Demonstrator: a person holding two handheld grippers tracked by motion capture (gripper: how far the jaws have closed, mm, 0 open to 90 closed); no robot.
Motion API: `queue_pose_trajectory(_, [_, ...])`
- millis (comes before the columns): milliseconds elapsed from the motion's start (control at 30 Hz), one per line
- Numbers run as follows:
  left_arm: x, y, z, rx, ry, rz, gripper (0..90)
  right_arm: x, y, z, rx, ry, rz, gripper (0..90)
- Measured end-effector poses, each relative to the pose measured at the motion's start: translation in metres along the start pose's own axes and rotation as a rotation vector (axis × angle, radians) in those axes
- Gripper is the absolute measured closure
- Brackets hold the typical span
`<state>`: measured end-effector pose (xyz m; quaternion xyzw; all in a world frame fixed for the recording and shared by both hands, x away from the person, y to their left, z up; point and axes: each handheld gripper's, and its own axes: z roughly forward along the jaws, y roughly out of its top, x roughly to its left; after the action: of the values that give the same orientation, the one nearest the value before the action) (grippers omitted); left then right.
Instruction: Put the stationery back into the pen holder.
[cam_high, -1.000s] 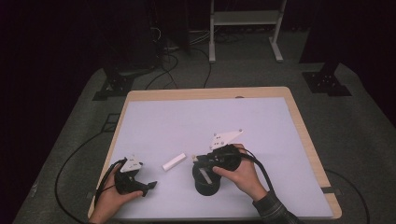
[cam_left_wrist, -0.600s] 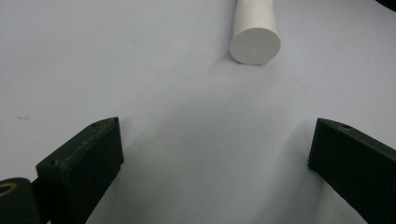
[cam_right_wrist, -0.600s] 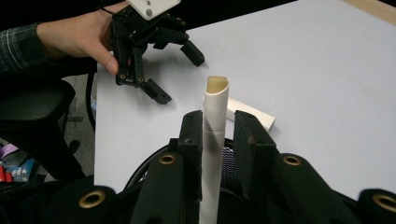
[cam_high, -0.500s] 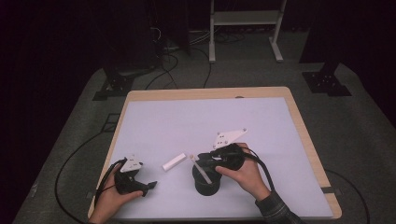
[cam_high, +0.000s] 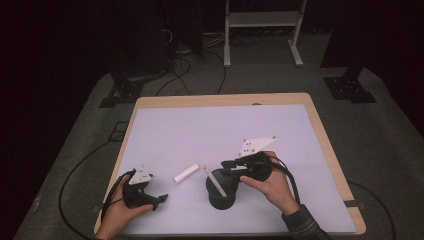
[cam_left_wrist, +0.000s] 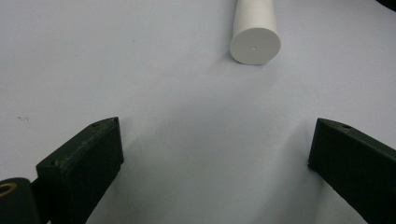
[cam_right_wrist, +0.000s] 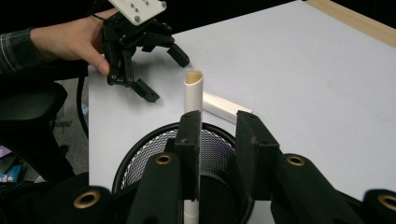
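A: High view, item one: table (cam_high: 320, 150), far half bare, free room. Mesh cup (cam_high: 221, 192) near the front edge; lying tube (cam_high: 186, 173) left of it.

B: I log right gripper (cam_high: 229, 165) jaws just opening, standing tube (cam_right_wrist: 193, 91) beside one pad, its base hidden. Left gripper (cam_high: 157, 200) open, empty.

Black mesh cup (cam_high: 220, 192), round, upright, near front edge of table, approx mid-width. White tube (cam_high: 214, 181) stands inside it, leaning, cut top end poking above rim toward rear-left; hollow, slant-cut tip (cam_right_wrist: 193, 77). 2nd white cylinder (cam_high: 186, 173) lies flat on tabletop just left of cup, not touching; flat round end face (cam_left_wrist: 255, 45), tiny centre mark.
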<state>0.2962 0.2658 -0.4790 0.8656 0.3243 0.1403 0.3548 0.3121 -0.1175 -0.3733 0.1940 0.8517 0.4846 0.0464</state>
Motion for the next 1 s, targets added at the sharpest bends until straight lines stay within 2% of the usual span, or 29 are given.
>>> queue_pose_trajectory(633, [0.000, 0.000, 0.000, -0.001, 0.001, 0.001, 2.1, -0.014, -0.014, -0.028, -0.011, -0.075, 0.041, 70.0])
queue_pose_trajectory(1000, [0.000, 0.000, 0.000, -0.001, 0.001, 0.004, 2.1, -0.028, -0.023, -0.039, -0.009, -0.125, 0.071, 69.5])
